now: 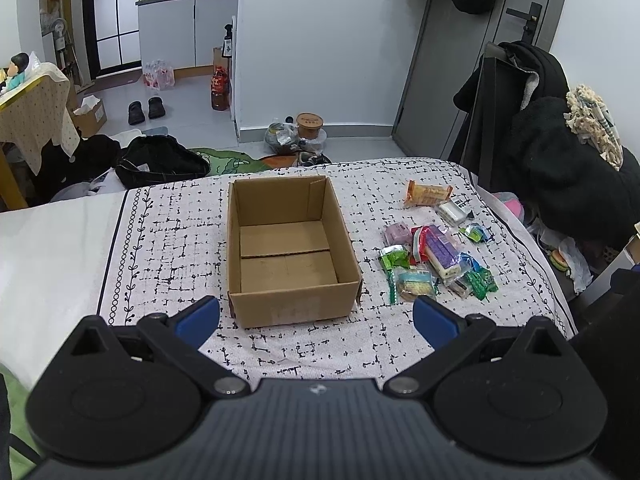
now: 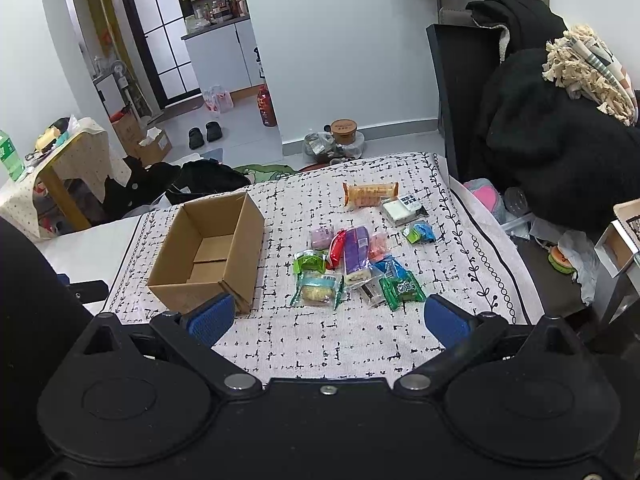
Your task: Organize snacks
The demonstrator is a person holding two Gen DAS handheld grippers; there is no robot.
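My left tool (image 1: pixel 316 316) is wide apart and holds nothing. Just ahead of it sits the empty cardboard box (image 1: pixel 288 252), light and stiff. My right tool (image 2: pixel 327 318) is apart too. Ahead of it lie the snacks (image 2: pixel 356 258), small, crinkly and slippery. I would pinch one by its middle. The bed cover (image 2: pixel 320 344) is soft.

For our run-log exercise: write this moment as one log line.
stage: start | cardboard box: empty | snacks: loose on cloth beside box | left gripper: open, empty | right gripper: open, empty
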